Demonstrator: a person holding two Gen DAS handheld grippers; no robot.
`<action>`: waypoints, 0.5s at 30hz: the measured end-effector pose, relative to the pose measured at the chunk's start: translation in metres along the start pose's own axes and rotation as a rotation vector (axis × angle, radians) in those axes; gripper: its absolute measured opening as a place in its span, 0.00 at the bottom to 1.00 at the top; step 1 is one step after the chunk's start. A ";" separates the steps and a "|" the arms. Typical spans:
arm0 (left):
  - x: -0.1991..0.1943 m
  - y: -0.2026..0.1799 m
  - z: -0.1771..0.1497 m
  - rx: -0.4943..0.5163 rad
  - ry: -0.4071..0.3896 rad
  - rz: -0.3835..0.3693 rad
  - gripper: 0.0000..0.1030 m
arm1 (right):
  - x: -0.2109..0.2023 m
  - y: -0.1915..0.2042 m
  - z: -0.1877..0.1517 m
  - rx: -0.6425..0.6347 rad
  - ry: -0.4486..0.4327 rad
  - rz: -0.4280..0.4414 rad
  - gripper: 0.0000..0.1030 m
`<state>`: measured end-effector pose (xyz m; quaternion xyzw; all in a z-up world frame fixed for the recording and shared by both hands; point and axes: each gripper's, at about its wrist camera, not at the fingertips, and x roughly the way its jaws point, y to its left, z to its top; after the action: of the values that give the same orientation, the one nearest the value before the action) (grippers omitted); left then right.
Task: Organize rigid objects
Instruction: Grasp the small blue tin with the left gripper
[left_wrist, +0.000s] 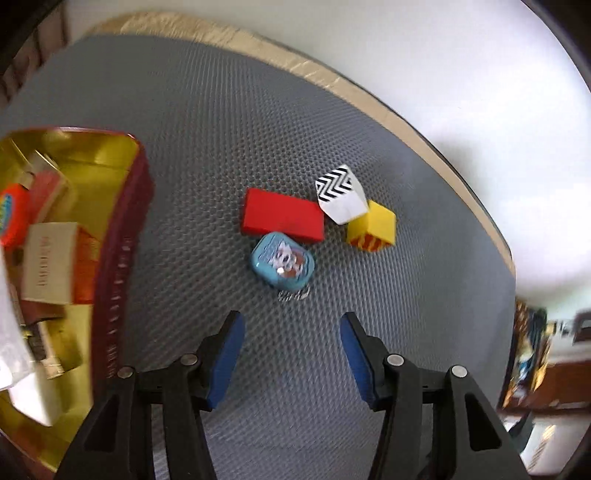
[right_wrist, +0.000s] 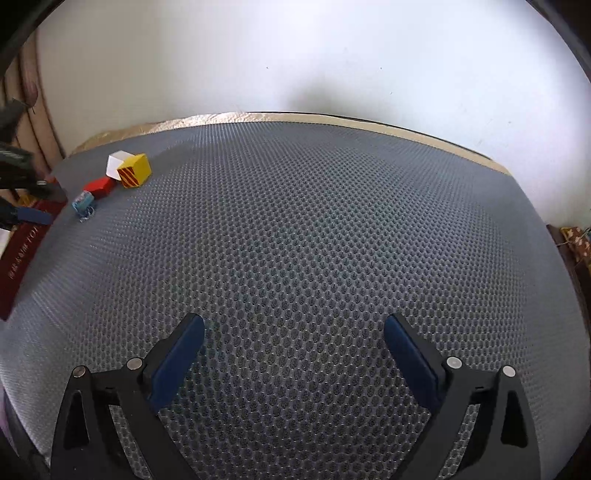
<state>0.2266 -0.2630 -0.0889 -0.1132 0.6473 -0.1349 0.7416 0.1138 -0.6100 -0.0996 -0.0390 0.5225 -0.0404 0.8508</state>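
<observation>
A flat red block, a small blue tin, a white cube with a black zigzag face and a yellow cube with red stripes lie huddled on the grey mesh mat. My left gripper hovers just short of the blue tin, open, nothing between its blue pads. To its left stands a red tin box with a gold inside, holding several small boxes. My right gripper stands open over bare mat. From there the same yellow cube, white cube, red block and blue tin show small at far left.
A beige table edge and a white wall bound the mat at the back. A tiny metal ring lies in front of the blue tin. The red box's side and part of the left tool sit at the right view's left border.
</observation>
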 end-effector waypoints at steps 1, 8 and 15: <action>0.004 -0.001 0.003 -0.007 0.006 0.003 0.54 | 0.001 0.000 0.000 0.003 0.001 0.009 0.94; 0.019 -0.008 0.018 -0.036 -0.004 0.062 0.54 | -0.001 -0.003 0.001 -0.010 0.020 0.050 0.94; 0.029 -0.001 0.024 -0.093 -0.009 0.091 0.46 | -0.004 -0.006 -0.002 -0.010 0.020 0.065 0.95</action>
<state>0.2542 -0.2747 -0.1124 -0.1184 0.6539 -0.0702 0.7439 0.1100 -0.6154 -0.0967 -0.0261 0.5323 -0.0107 0.8461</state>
